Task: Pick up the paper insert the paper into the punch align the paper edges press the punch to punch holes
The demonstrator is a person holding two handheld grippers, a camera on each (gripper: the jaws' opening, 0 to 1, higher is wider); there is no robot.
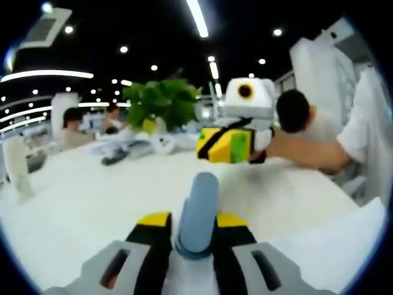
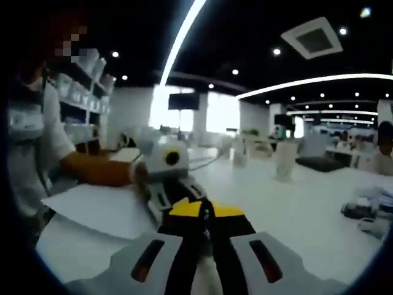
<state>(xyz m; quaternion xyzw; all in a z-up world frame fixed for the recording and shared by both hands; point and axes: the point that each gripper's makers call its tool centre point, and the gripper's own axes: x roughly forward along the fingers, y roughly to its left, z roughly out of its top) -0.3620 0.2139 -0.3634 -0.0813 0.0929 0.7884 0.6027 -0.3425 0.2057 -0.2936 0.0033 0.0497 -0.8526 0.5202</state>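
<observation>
Left gripper [image 1: 195, 228], seen in the left gripper view with its black and yellow-tipped jaws rising from the bottom, is closed around a pale blue-grey rounded upright piece [image 1: 198, 212] that stands between the tips; this may be the lever of the punch, though the blur leaves that a guess. A grip there would suit the pressing step, keeping the tool steady while the sheet is fed. Right gripper [image 2: 202, 216], in the right gripper view, has its yellow-tipped jaws drawn together with no gap visible between them, and whether anything thin is pinched there I cannot tell. Just beyond those tips, in that view, sits the left gripper with its white housing, so the two tools are held close together, probably so one can guide while the other holds. Beside them, toward the near-left edge of the broad white bench [image 2: 295, 209], lies the flat white sheet of paper [image 2: 98, 209], resting on the surface by the person's bare forearm [image 2: 92, 169]; in the left gripper view a white sheet corner also shows at the lower right. In that view the right gripper hovers above the bench top, yellow and green at its tip. Farther back, near the far edge, stands a leafy green potted plant [image 1: 161, 103].
</observation>
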